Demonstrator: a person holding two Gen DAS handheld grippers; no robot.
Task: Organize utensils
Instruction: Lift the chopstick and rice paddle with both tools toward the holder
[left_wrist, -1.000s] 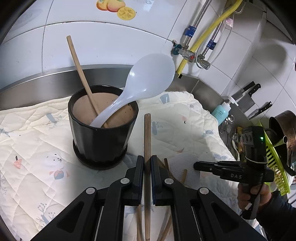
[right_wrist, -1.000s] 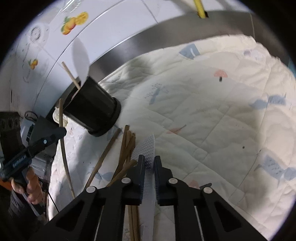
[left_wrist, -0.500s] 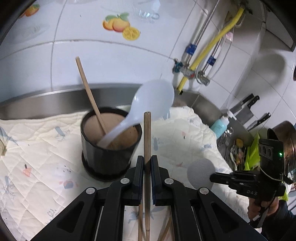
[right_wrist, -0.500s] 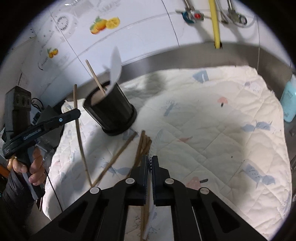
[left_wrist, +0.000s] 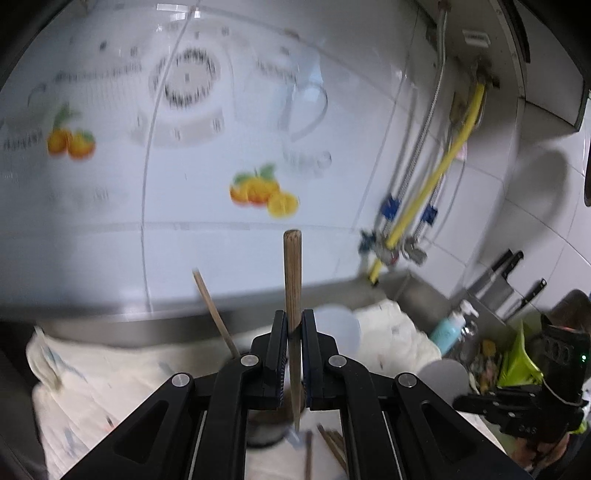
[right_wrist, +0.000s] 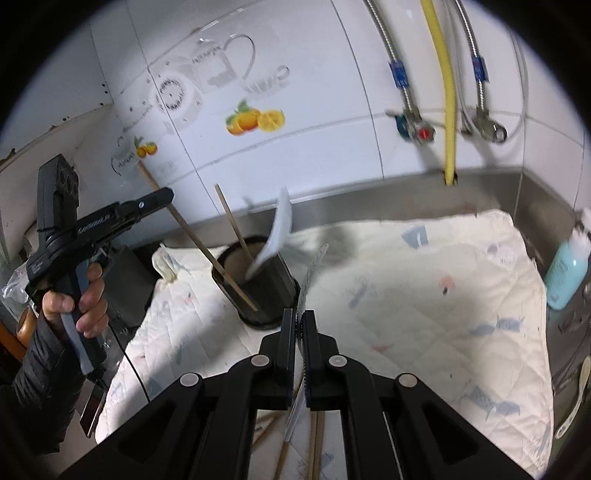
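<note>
My left gripper (left_wrist: 293, 325) is shut on a wooden chopstick (left_wrist: 292, 280) and holds it upright, tilted over the black utensil pot (right_wrist: 258, 288); from the right wrist view the chopstick (right_wrist: 192, 236) slants down towards the pot's rim. The pot holds one chopstick (right_wrist: 234, 229) and a white plastic spoon (right_wrist: 277, 229). My right gripper (right_wrist: 299, 325) is shut on a flat white plastic utensil with a textured surface (right_wrist: 310, 273), lifted above the quilt. Several loose chopsticks (left_wrist: 332, 446) lie on the quilt below.
A white quilted cloth (right_wrist: 424, 288) covers the steel counter. A blue soap bottle (right_wrist: 567, 273) stands at the right edge. Knives (left_wrist: 498, 273) hang on the right wall. Pipes and a yellow hose (right_wrist: 447, 92) run down the tiled wall.
Both grippers rose and tilted up towards the wall. The left chopstick moved over the pot. The right gripper lifted its white utensil off the quilt.
</note>
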